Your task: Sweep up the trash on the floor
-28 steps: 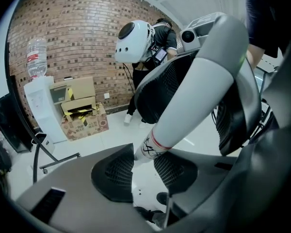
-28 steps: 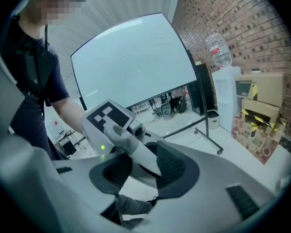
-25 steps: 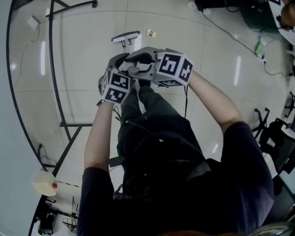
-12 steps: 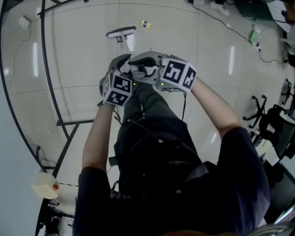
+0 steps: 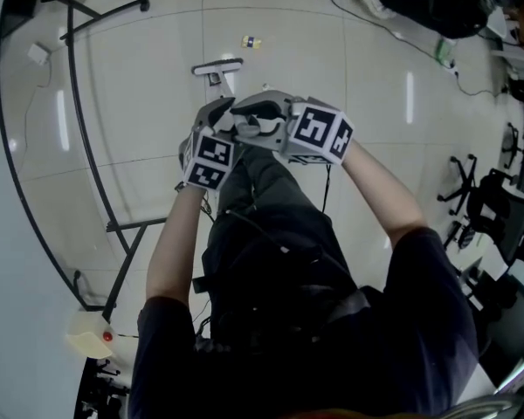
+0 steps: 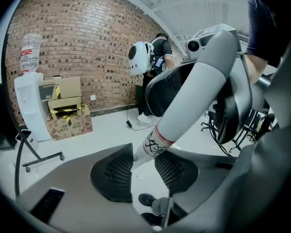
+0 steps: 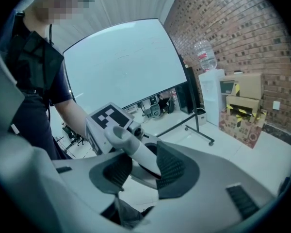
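- Yellowish scrap of trash (image 5: 251,41): one small piece, alone on the pale tiled floor (image 5: 157,103), out in the open and well clear of the walls.
- Broom head (image 5: 217,66): white and flat, near the trash but apart from it, on the person's side. Whether it rests on the tiles cannot be told.
- Broom handle (image 6: 184,106): grey-white with a red band and dark print, running up from the head to both tools.
- Left gripper (image 6: 143,161): pads clamped on the handle just below the band.
- Right gripper (image 7: 140,166): closed on the handle's upper end, hard by the left one.
- Change over the last second: both tools and the broom have travelled across the floor with the person. The trash has drifted slightly in the head view. The gap between head and scrap looks much as before, and the scrap lies undisturbed.
- Reading for the task: probably still the approach. No stroke has met the trash, so sweeping proper is yet to come.
- Surroundings: black wheeled stand (image 5: 96,16); water dispenser (image 6: 29,106) and cardboard boxes (image 6: 65,113) against the brick wall (image 6: 87,42); office chairs (image 5: 489,225) off to the right.
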Available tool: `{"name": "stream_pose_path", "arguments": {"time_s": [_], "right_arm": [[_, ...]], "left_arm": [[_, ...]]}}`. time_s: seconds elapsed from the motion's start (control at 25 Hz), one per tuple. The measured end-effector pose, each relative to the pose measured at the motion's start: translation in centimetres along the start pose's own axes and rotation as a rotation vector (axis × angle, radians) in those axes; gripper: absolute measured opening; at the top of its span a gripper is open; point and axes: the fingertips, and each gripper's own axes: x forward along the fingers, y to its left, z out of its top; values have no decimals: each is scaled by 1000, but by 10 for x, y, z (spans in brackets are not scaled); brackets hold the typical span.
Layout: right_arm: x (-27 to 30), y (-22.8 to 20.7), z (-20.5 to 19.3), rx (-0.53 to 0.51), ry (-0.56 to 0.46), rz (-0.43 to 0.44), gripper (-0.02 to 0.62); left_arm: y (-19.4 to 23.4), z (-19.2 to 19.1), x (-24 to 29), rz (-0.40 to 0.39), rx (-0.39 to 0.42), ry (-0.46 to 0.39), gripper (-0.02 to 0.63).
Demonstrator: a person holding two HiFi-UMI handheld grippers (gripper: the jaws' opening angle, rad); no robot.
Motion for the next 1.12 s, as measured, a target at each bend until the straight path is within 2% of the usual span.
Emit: {"name": "stream_pose_path", "arguments": {"time_s": [0.16,0.36,0.48,0.6,0.72,0.84,0.96,1.0,1.12], "right_arm": [[-9,-1,6,-14,-33,-60,173],[-21,-20,19,-23,-89,-132,169],[-27,-37,32,-58,-117,-213,156],[-35,-58,50,-52,-191,-309,149],[-46,-70,69,-97,-227,-394,131],[-59,-73,87,-137,-256,-435,125],[-78,-69,105,-132,-298,-472,123],[-86,-68,112,-124,-317,-489,123],[-116,-62,133,-113,-384,-544,120]], "left_arm": [[-8,8,-1,-49,41,-26,130],[0,28,7,-65,91,-39,127],[10,43,13,-57,166,-32,116],[23,65,18,-30,235,-39,101],[27,88,18,-41,294,-59,95],[25,109,12,-60,302,-103,94],[15,130,3,-84,297,-148,92],[11,138,-1,-97,317,-156,92],[-6,170,-11,-144,452,-164,94]]}}
